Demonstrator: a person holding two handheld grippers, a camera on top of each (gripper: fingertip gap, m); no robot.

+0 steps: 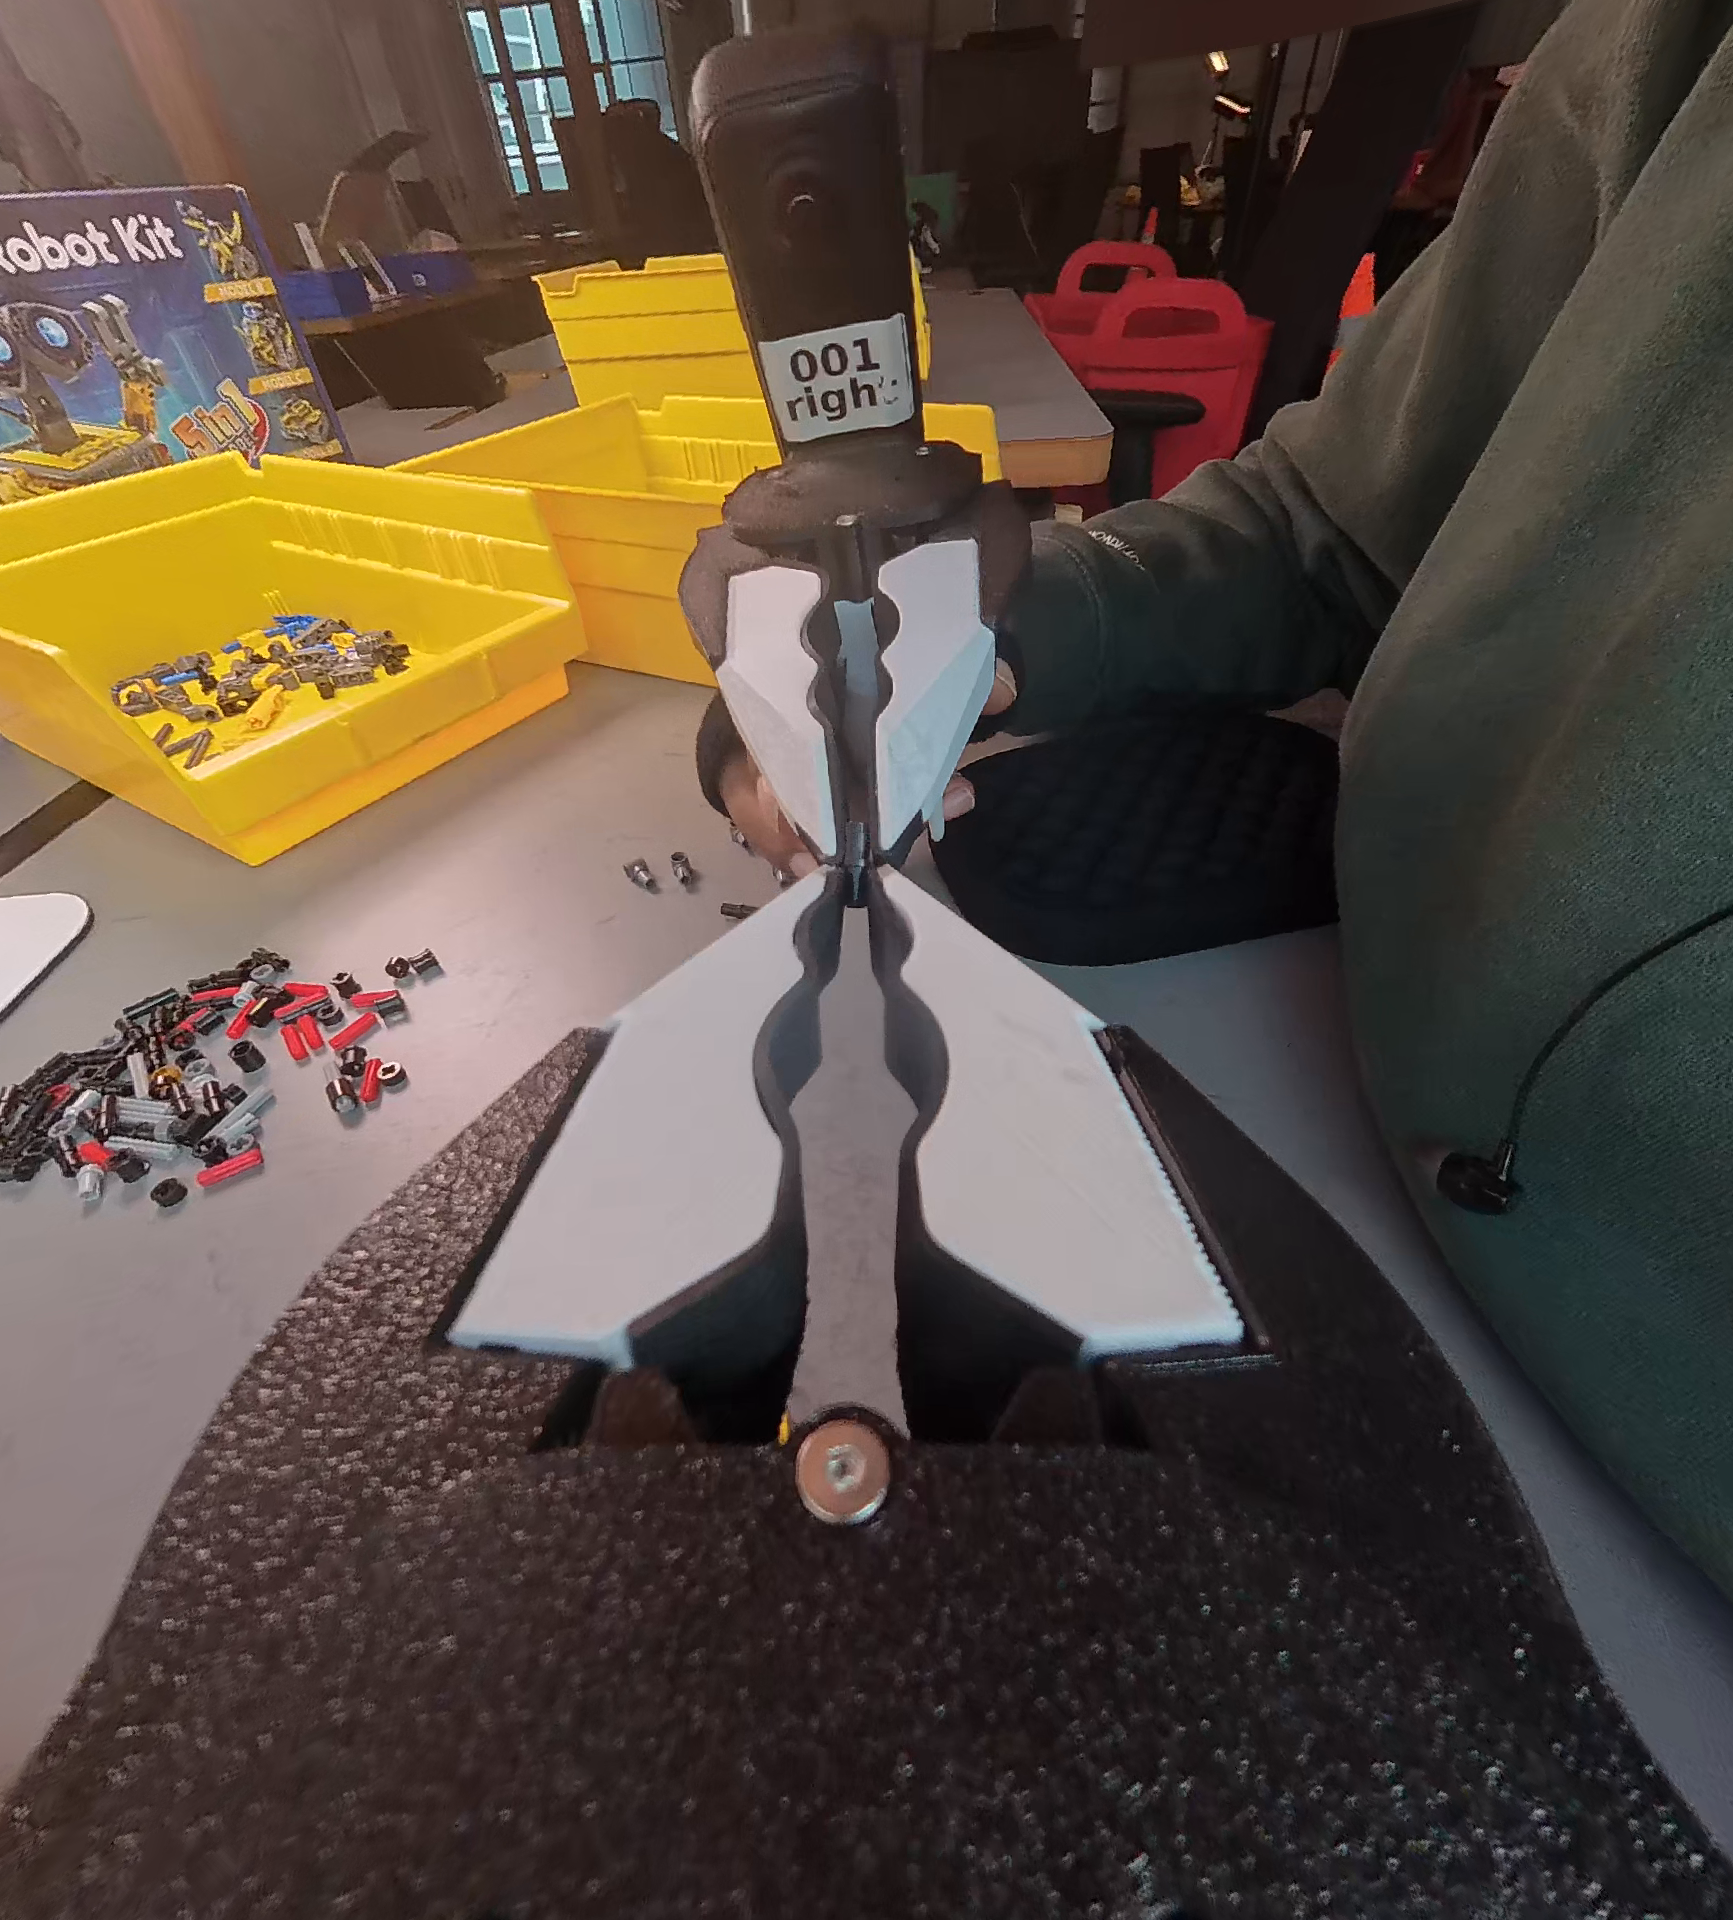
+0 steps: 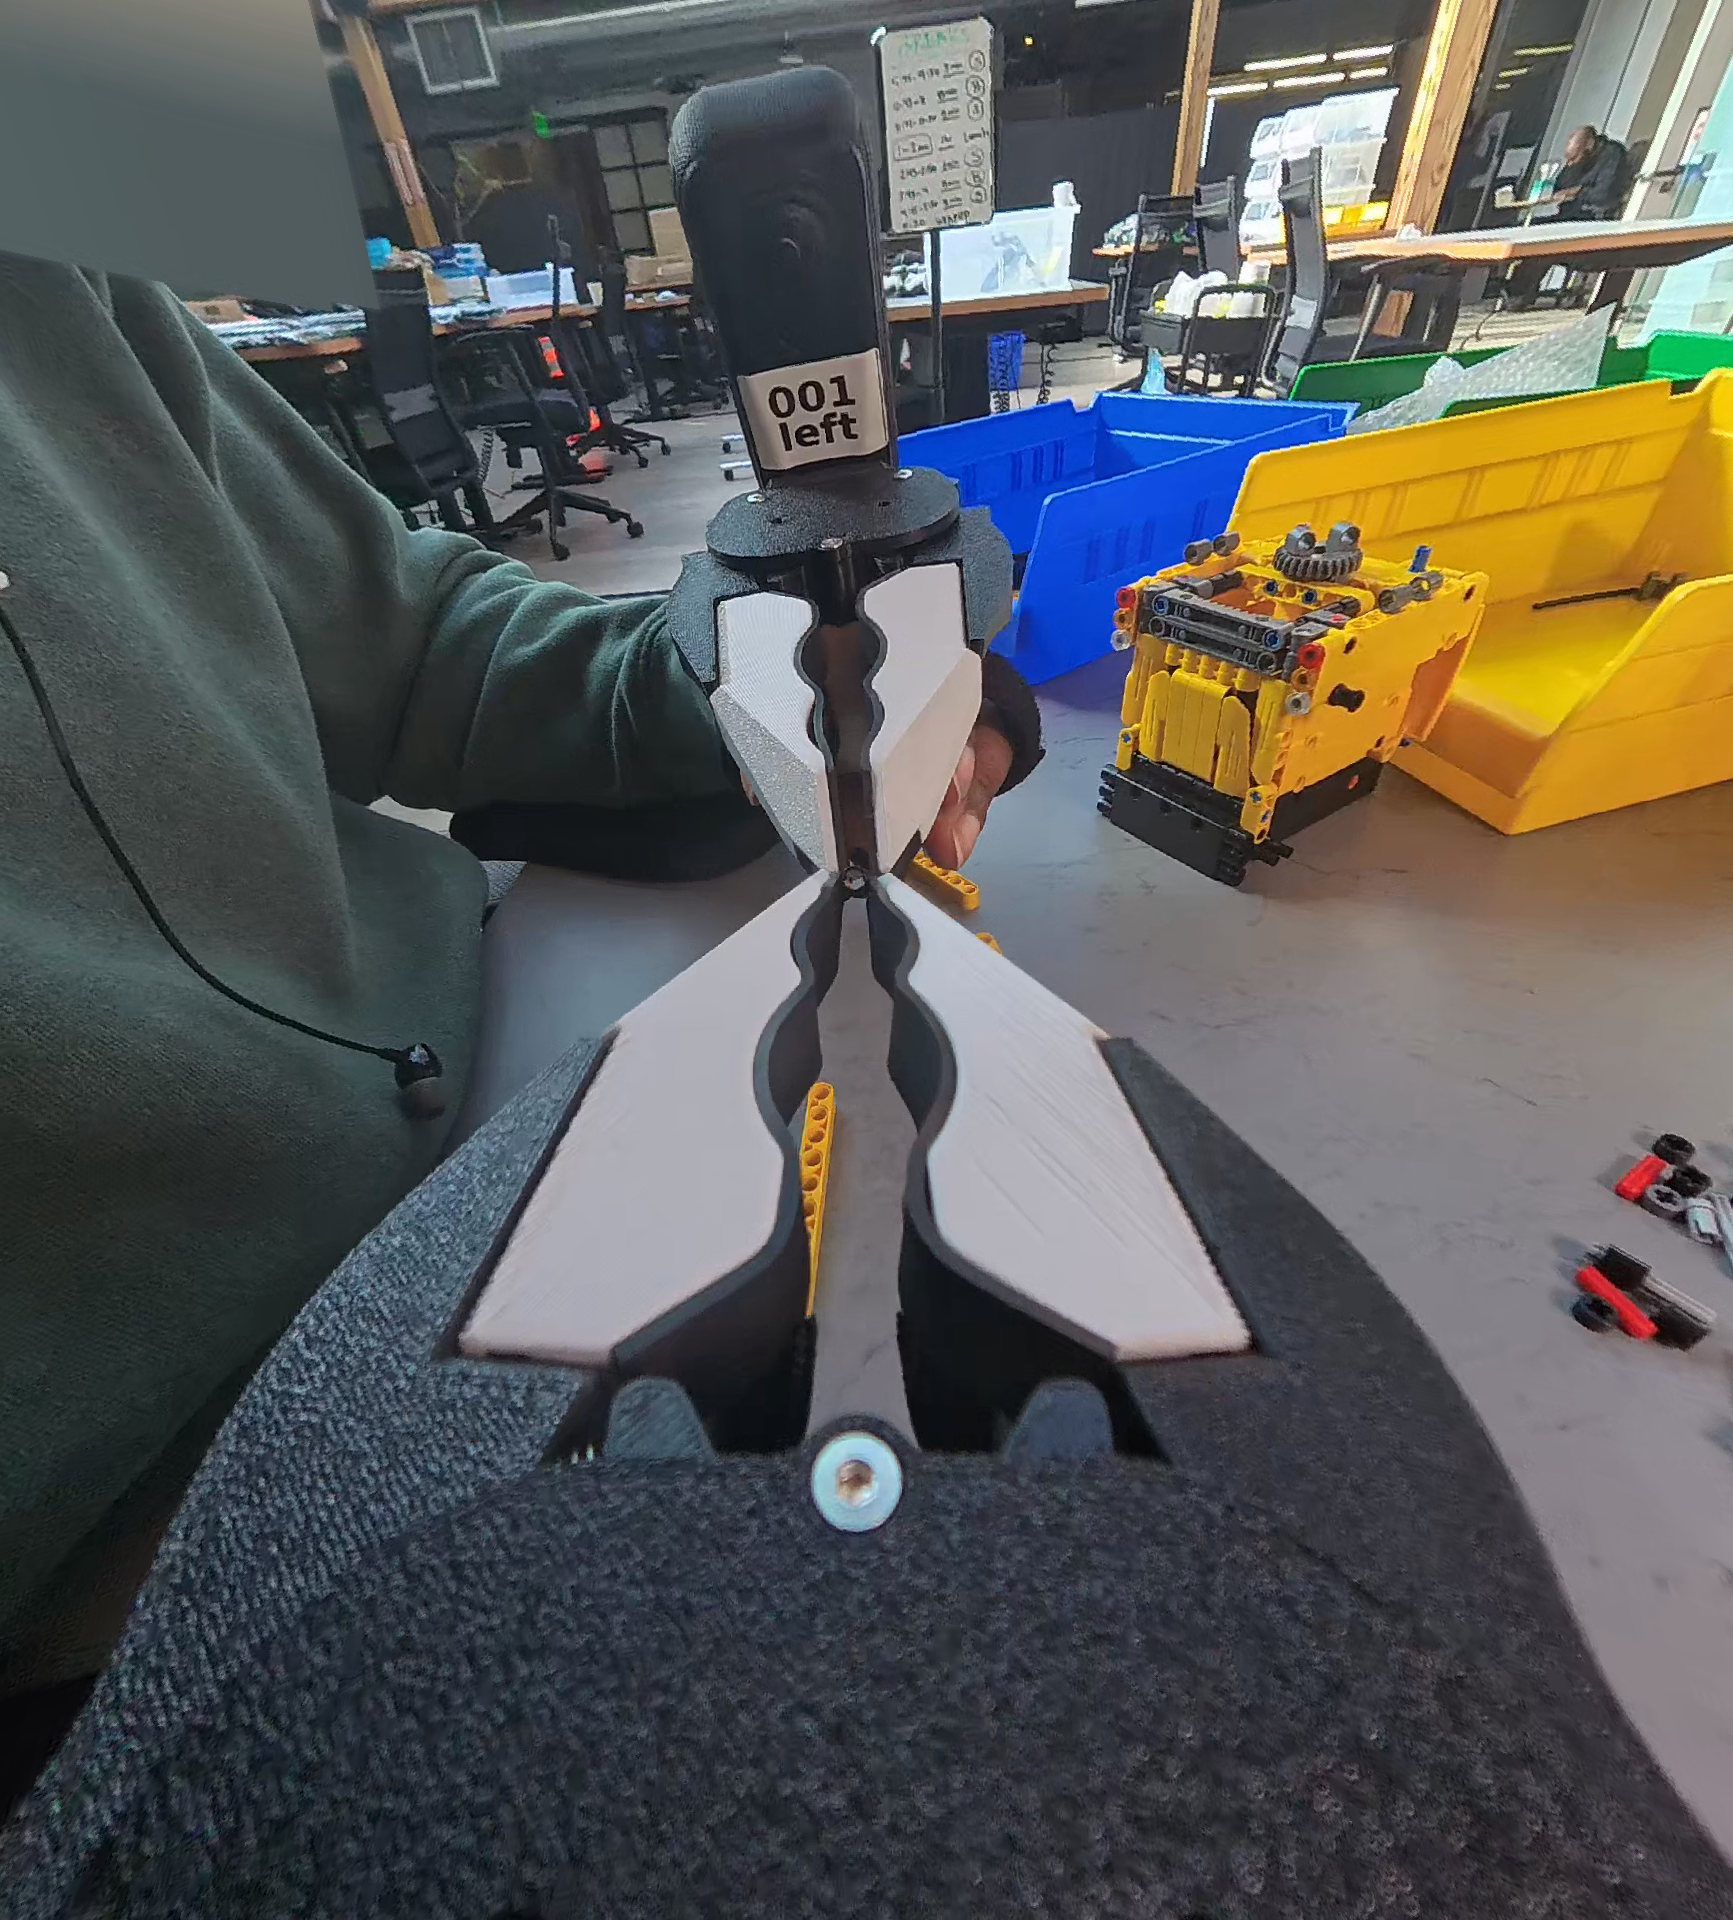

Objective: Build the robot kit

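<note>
The grey tabletop [image 1: 488, 904] lay beneath both grippers, which met tip to tip above it, and a person in a dark green hooded sweatshirt [image 2: 166, 665] sat just behind them. Well to the left of the left gripper's fingers stood a yellow bin [image 1: 488, 675] holding a shallow heap of grey, black and blue building pieces, with more yellow bins stacked beyond it and a blue kit box [image 1: 114, 332] standing behind. Off to the right of the right gripper's fingers sat a large yellow bin [image 2: 1568, 582], a blue bin [image 2: 1101, 499] behind it, and in front of them a partly built yellow and black brick vehicle [image 2: 1277, 686] topped with grey gears. A loose scatter of red, black and grey connector pins [image 1: 187, 1070] lay on the table left of the left gripper's fingers. A yellow perforated beam [image 2: 818, 1174] lay on the table beneath the right gripper, seen through the gap between its fingers. The left gripper [image 1: 854, 883] had its white fingers drawn together at the tips on a small black pin [image 1: 854, 847], a short dark stub standing in line with the fingers. The right gripper [image 2: 851, 881] pinched the same pin from the opposite end, its tips likewise closed on it, so the pin hung between the two pairs of fingertips above the table.
</note>
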